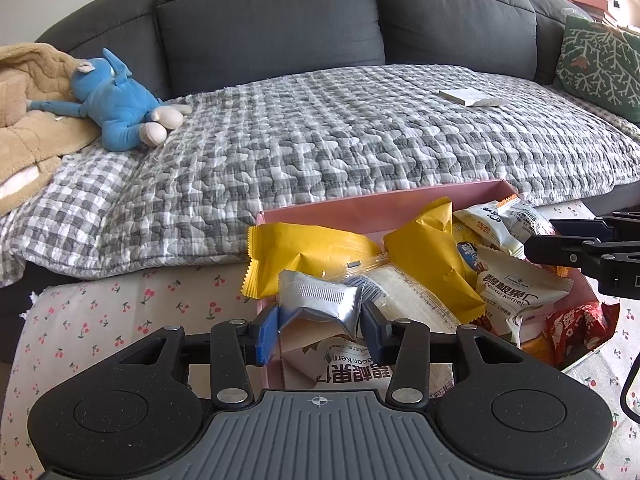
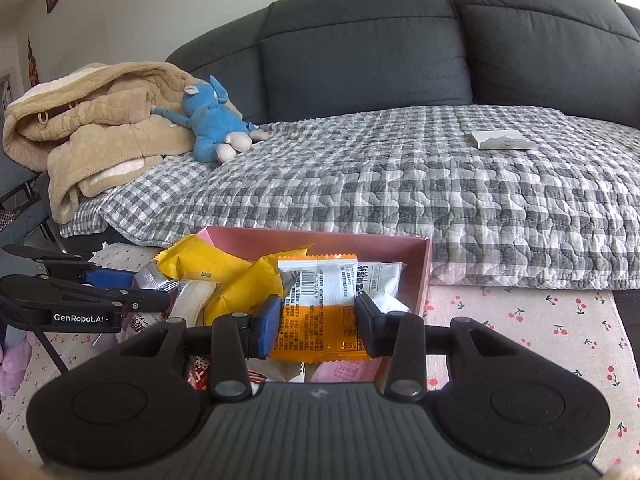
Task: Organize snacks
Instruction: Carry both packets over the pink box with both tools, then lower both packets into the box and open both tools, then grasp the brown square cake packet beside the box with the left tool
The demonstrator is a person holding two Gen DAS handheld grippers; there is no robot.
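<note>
Both grippers clamped on packets over the pink snack box

The pink cardboard box [image 1: 360,206] sits on a cherry-print cloth [image 1: 120,320] in front of a sofa covered by a grey checked quilt [image 1: 360,128]. It is heaped with packets: two plain yellow pouches [image 1: 304,248], a white pecan kernel bag [image 1: 516,292], a red wrapper [image 1: 576,324] at its right corner, and pale packets underneath.

The left gripper [image 1: 320,326] is closed on a crumpled silver foil packet [image 1: 320,296], both blue pads pressing its sides so the foil buckles, above the box's near left corner. The right gripper [image 2: 316,322] pinches a white-and-orange packet [image 2: 320,304] with a barcode, pads tight on both edges, over the near half of the box.

Only the left wrist view shows a green leaf-pattern cushion [image 1: 600,64] at the sofa's far right, and the pecan bag's print. Only the right wrist view shows the full tan blanket [image 2: 96,120] heap and framed pictures on the wall. A blue plush toy [image 1: 116,104] and a small white box [image 1: 468,96] lie on the quilt in both.

Each gripper appears in the other's view only as a black linkage cut off at the edge. The print on the held packets is too small to read, and the lower layers in the box are mostly covered
</note>
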